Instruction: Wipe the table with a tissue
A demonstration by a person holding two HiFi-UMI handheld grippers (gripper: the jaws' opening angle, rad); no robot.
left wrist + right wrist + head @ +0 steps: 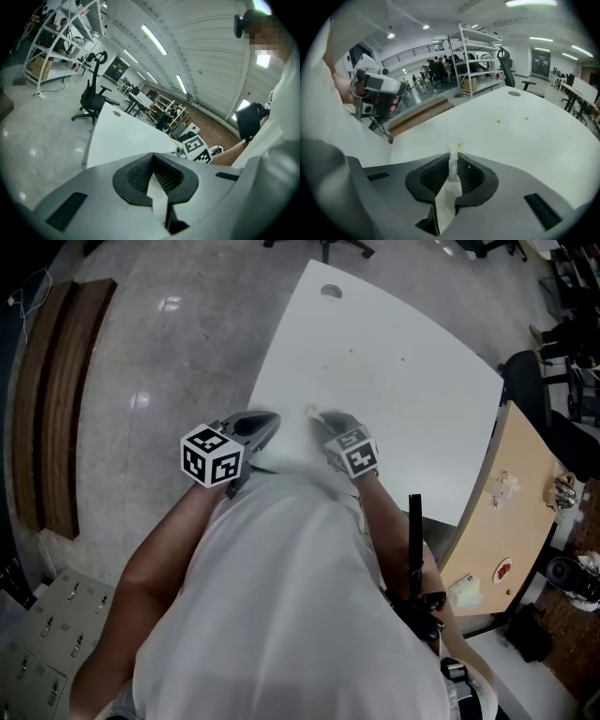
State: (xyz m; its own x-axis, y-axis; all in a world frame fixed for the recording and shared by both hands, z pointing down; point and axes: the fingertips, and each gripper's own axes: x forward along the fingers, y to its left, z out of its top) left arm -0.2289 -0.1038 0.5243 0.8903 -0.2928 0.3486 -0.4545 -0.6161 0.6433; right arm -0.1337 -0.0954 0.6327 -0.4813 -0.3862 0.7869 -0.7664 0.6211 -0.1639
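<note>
I'm seeing the tissue (453, 168), a crumpled white twist with a flatter tail, pinched tight between the ribbed black pads of the right tongs (454, 153), which are hanging over the near edge of the smooth white counter (525, 136) with its curved outline. The left tongs (153, 157) are sitting fully closed and empty, beside that edge.

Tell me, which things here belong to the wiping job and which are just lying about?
In use: white paper tissue, pinched in the right gripper; white curved table.
Lying about: black office chair; light wooden desk; low brown wooden platform; white metal shelving.
</note>
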